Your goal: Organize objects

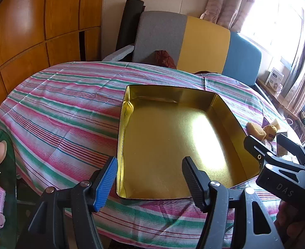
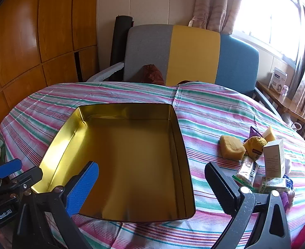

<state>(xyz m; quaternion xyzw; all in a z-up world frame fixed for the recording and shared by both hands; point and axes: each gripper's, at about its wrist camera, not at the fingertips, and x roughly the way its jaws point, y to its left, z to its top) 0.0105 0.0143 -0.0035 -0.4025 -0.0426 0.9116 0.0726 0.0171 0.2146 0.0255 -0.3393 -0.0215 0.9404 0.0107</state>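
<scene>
Striped tablecloth (image 2: 214,112); white carton (image 2: 273,158) right-view only.

Both wrist views angle down, close, sharing the gold tin (image 1: 173,145).

Bench cloth (image 2: 204,112): stripes of pink, green, white and thin red.
Tin box (image 2: 131,112): shiny gold inside, dark rim.
Left claw (image 1: 150,178): black frame, one blue ribbed pad, one black ribbed pad.
Right claw (image 2: 152,183): black frame, one blue pad, one black pad.
Sponge block (image 2: 231,147): dull yellow.
Carton (image 2: 273,157): white with grey print.
Sofa back (image 2: 193,56): panels of grey, mustard yellow and blue.
Cabinet (image 2: 28,41): glossy orange-brown wood.
Curtain (image 2: 216,2): beige-pink, faint pattern.
Rolled mat (image 2: 120,39): black.
</scene>
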